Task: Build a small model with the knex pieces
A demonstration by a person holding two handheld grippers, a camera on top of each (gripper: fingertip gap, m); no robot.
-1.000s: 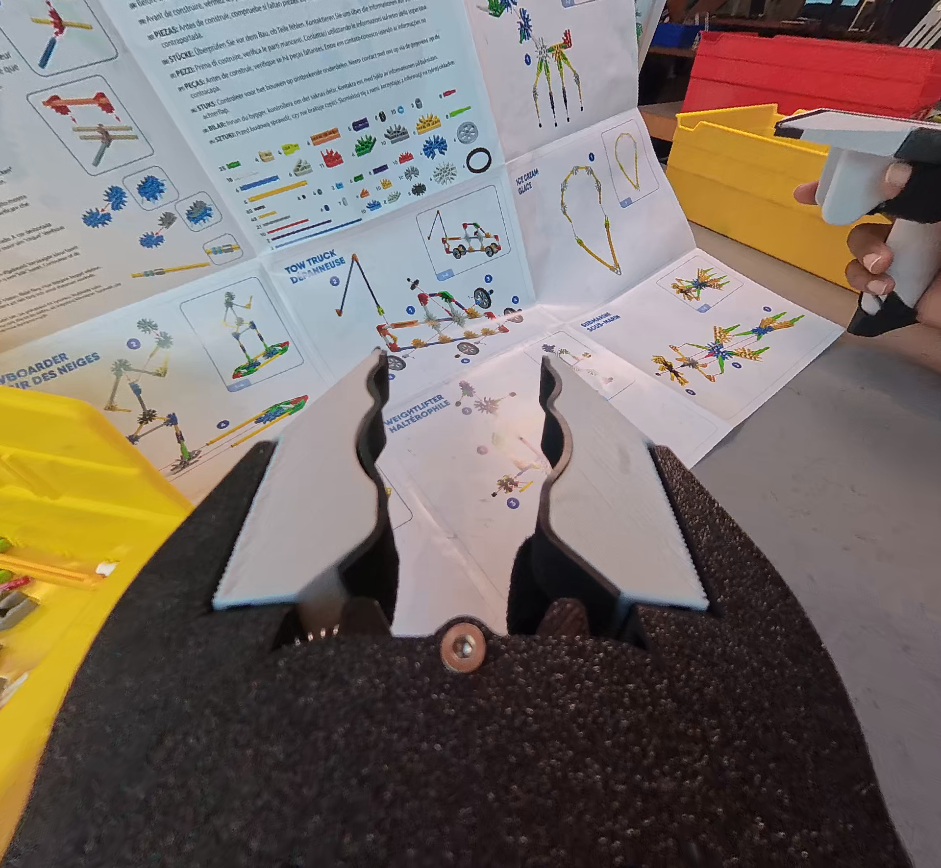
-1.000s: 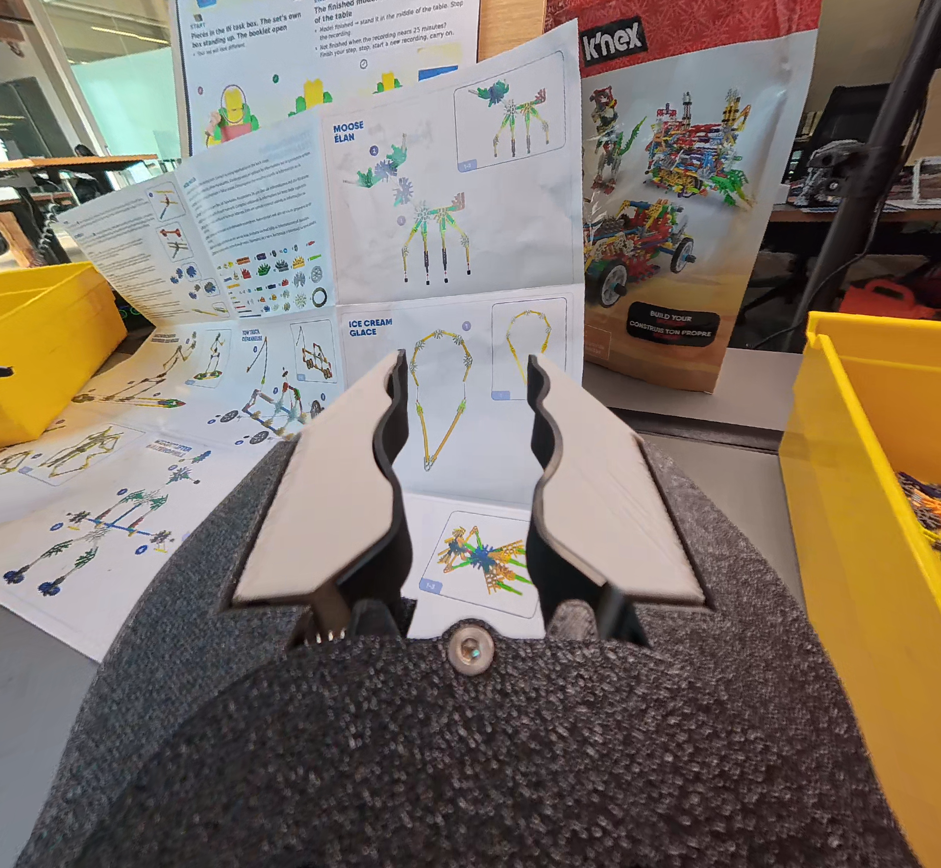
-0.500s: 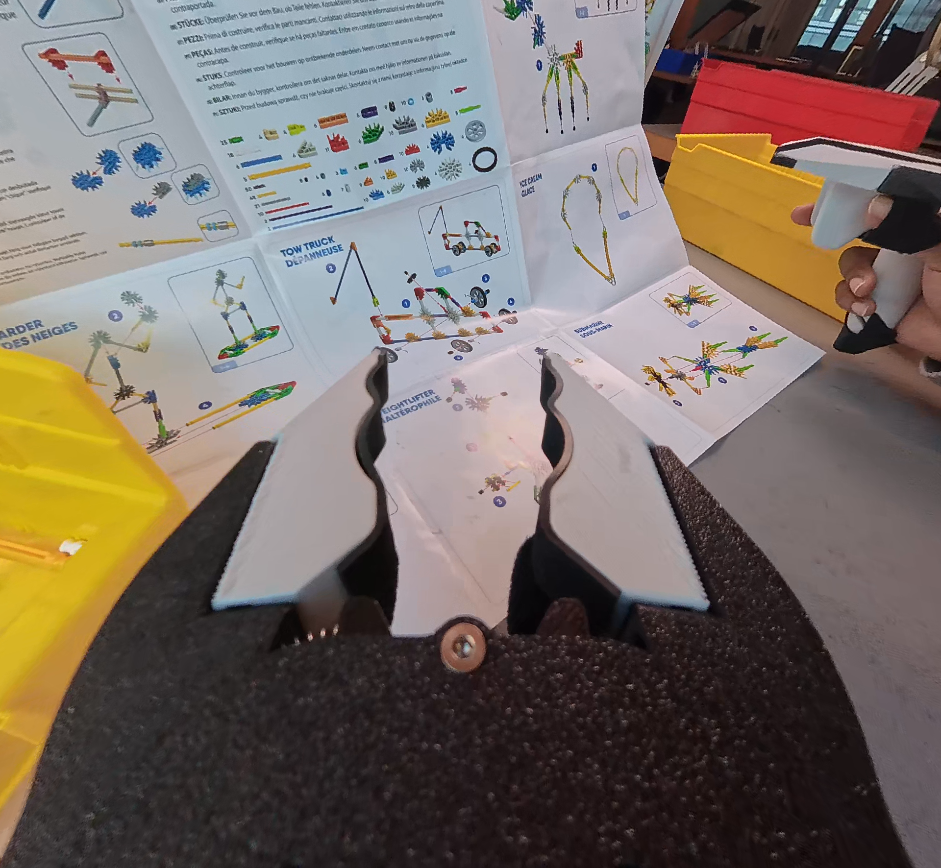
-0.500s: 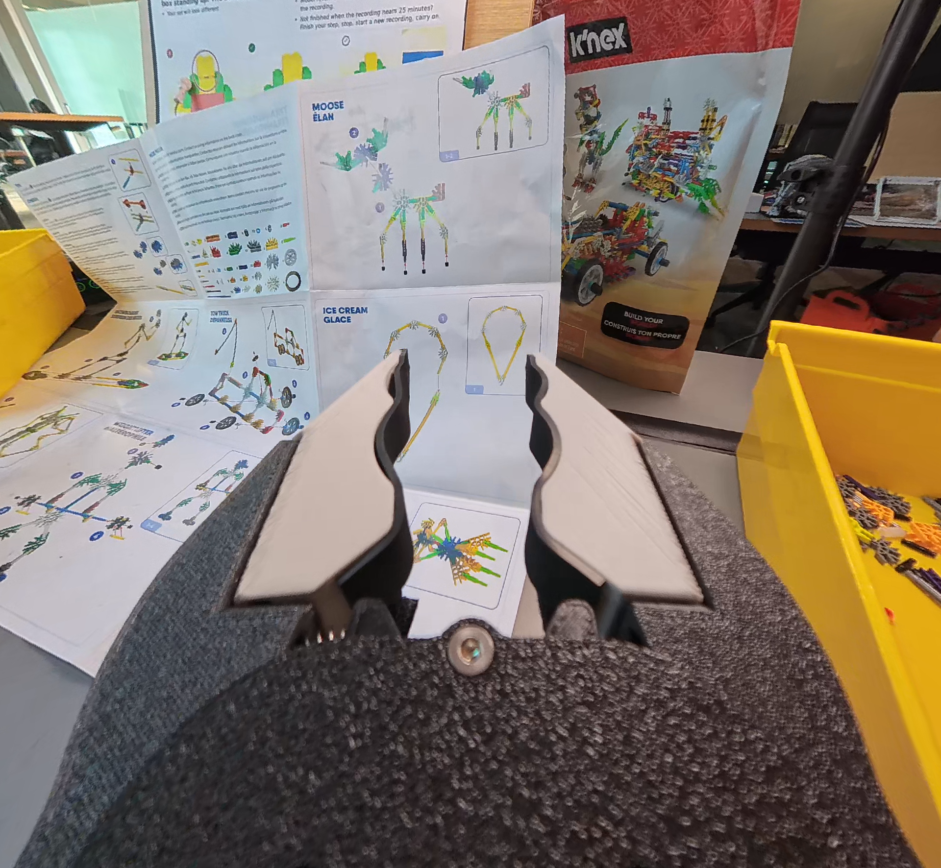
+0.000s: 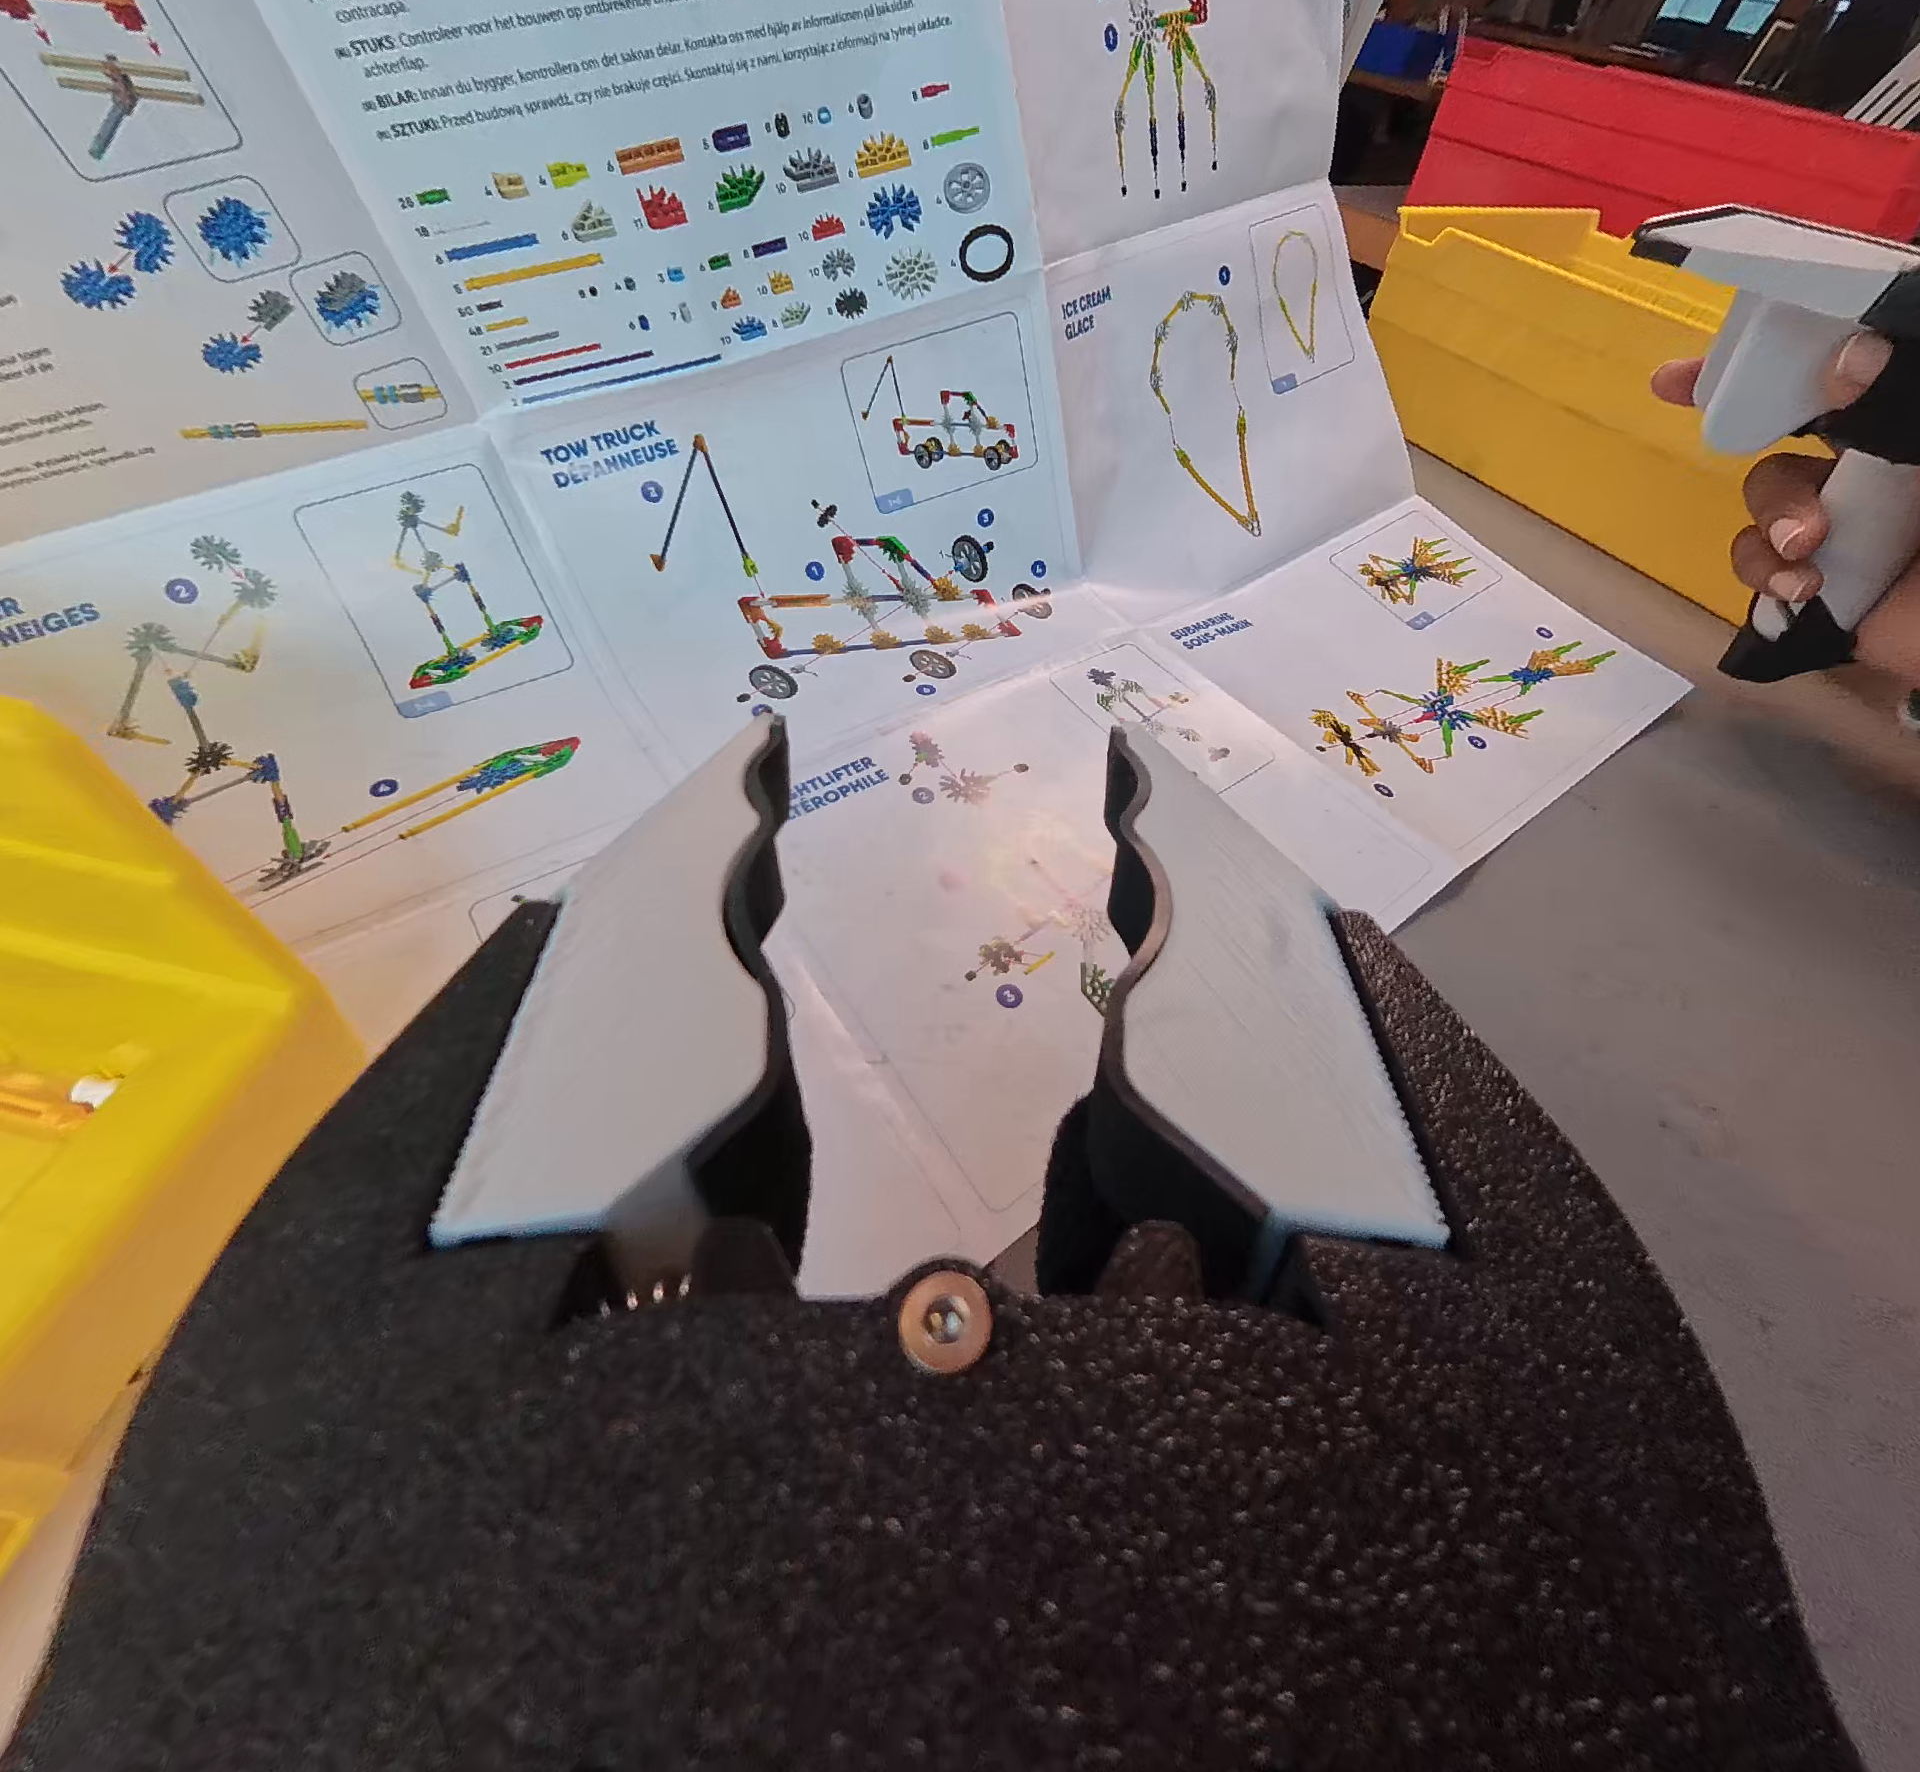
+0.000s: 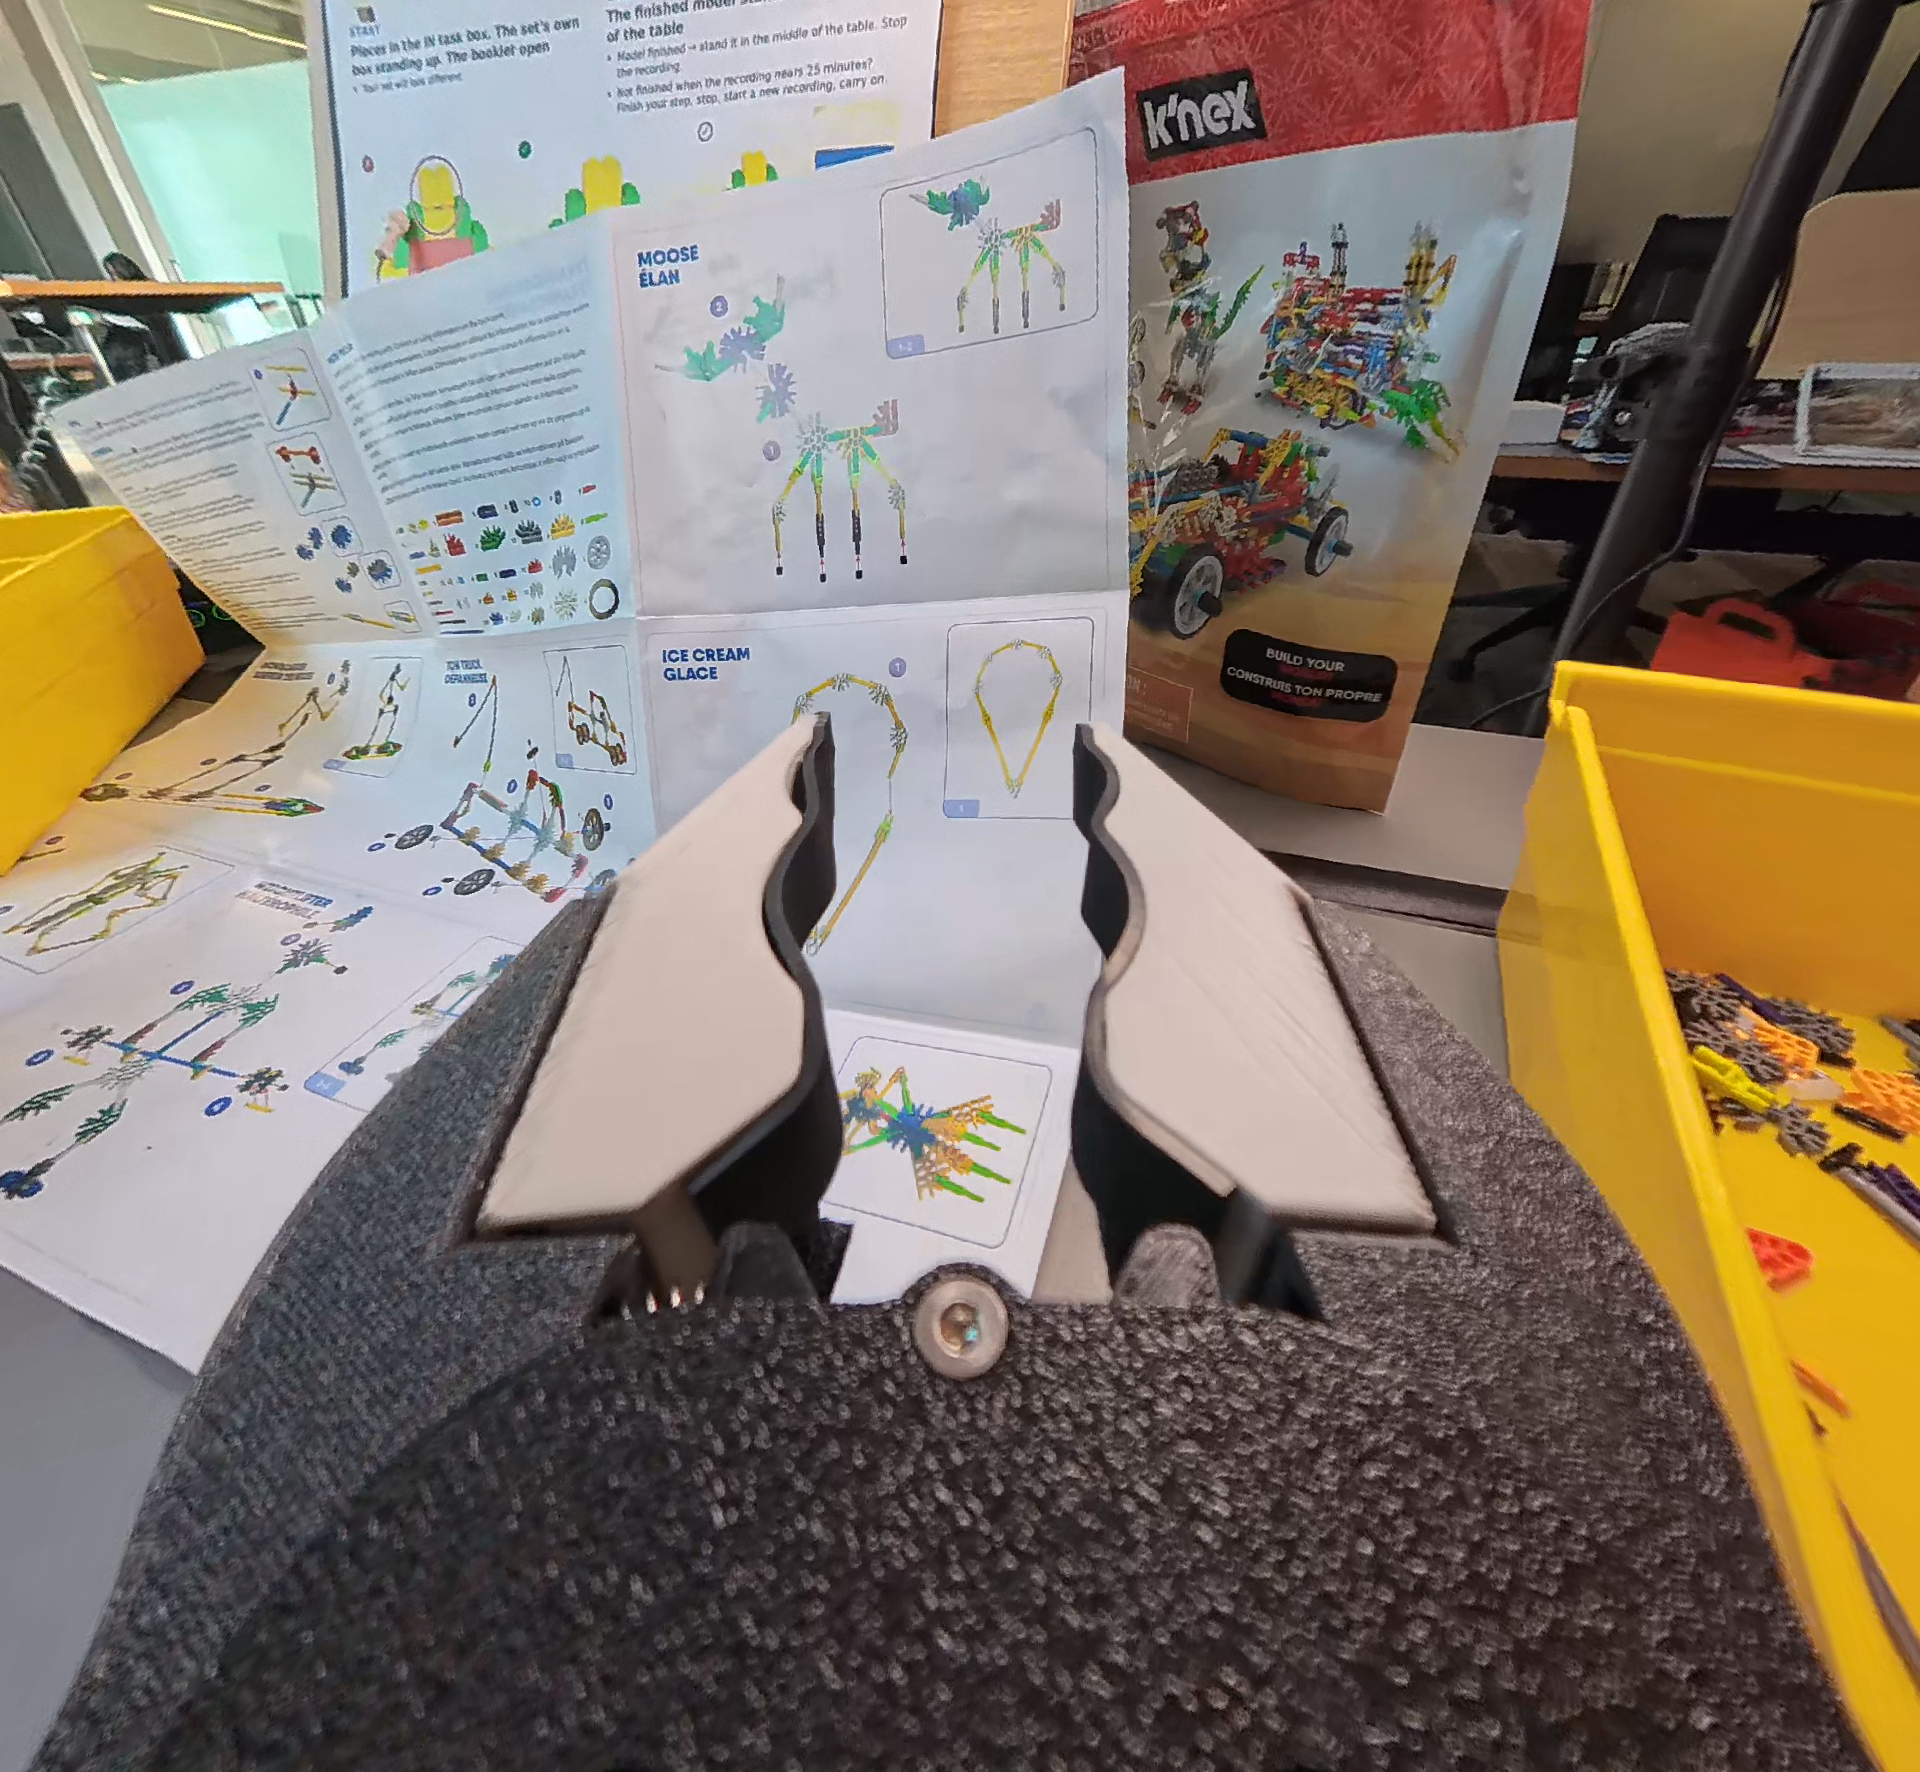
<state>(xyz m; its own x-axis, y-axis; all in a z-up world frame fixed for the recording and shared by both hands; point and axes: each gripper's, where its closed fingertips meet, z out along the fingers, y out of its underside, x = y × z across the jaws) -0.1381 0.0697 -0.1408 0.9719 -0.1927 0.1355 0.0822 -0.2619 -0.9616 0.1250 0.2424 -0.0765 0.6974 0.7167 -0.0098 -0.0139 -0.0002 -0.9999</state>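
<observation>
1. Hovering over the unfolded instruction sheet (image 5: 935,943), the left tongs (image 5: 940,746) stand apart and hold nothing; the sheet lies partly flat on the grey tabletop (image 5: 1662,1047) and partly propped upright behind.
2. The right tongs (image 6: 951,735) are likewise apart and empty, just above the sheet's near corner (image 6: 935,995), with a yellow bin (image 6: 1621,995) of small building pieces (image 6: 1787,1078) close on their right.
3. A second yellow bin (image 5: 125,1047) sits just beside the left tongs; a sideways swing could knock it, I judge.
4. The propped sheet looks flimsy: a brush from either tongs could fold it down or slide it.
5. The printed bag (image 6: 1309,475) standing behind could also topple if pushed.
</observation>
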